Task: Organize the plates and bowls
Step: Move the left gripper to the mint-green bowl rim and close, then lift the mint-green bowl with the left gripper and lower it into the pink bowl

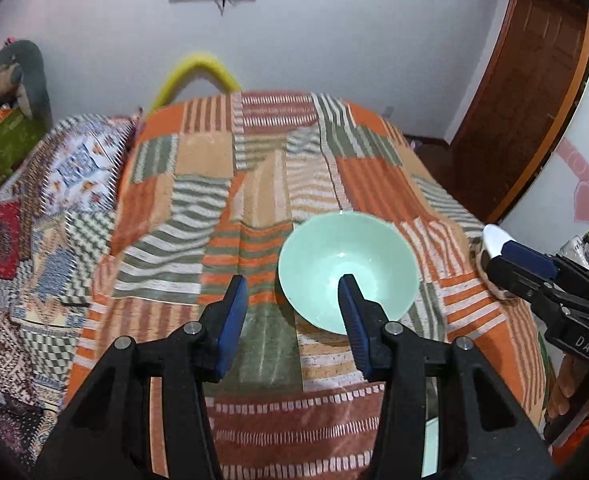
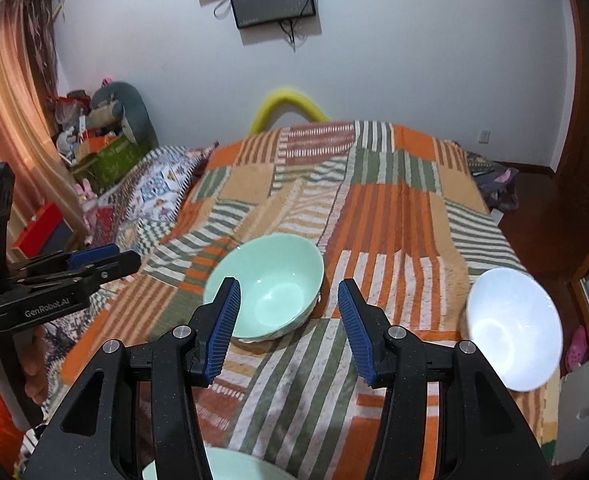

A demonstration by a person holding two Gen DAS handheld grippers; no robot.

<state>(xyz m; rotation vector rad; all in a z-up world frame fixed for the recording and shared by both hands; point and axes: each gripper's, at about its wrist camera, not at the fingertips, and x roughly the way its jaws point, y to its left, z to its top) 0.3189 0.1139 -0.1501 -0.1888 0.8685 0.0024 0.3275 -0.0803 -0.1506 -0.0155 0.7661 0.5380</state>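
Green bowl (image 1: 348,270) is sitting mid-bed on the striped blanket (image 1: 254,184), white bowl (image 2: 512,326) near its right edge. We're holding left gripper (image 1: 294,312) and right gripper (image 2: 288,320) parted and empty, lining up on the green bowl's rim.

pale green dish (image 2: 214,468) cut off at the bottom edge, behind the right gripper's (image 2: 288,322) fingers (image 2: 224,328)
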